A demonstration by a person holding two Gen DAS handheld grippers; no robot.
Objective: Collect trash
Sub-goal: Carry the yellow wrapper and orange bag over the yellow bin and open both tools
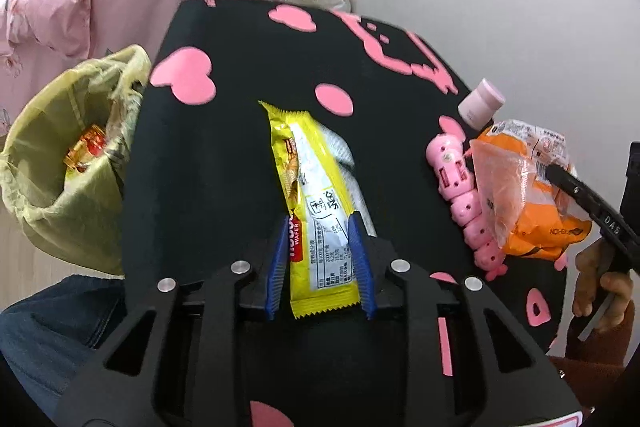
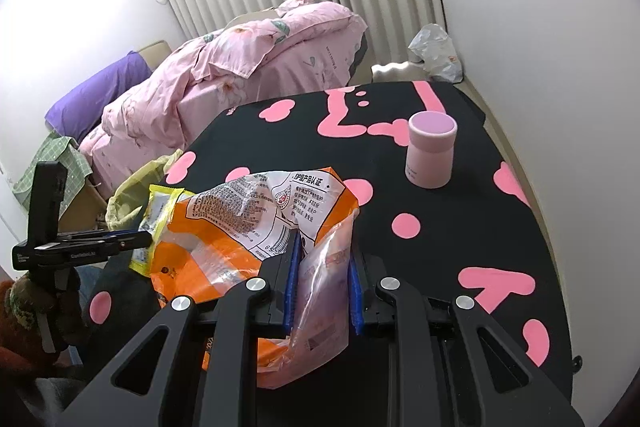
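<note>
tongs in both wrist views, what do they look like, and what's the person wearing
Both tongs, left and right, have matte black angular linkage arms with cut-out slots and round silver pivot bolts, tipped by ribbed blue pads. The right one's side carries small white lettering. The person wears blue jeans and a rust-brown sleeve.

Both feeds bright, soft even indoor light, no hard shadows. I see heavy fisheye bending and dark corner vignetting. Slight blur at far edges, glare on the orange bag (image 2: 224, 227).

Table (image 2: 400, 187) has a black cover with pink shapes. Pink cup (image 2: 431, 149) stands upright on it; pink pig toy string (image 1: 464, 203) lies near its right edge.
</note>
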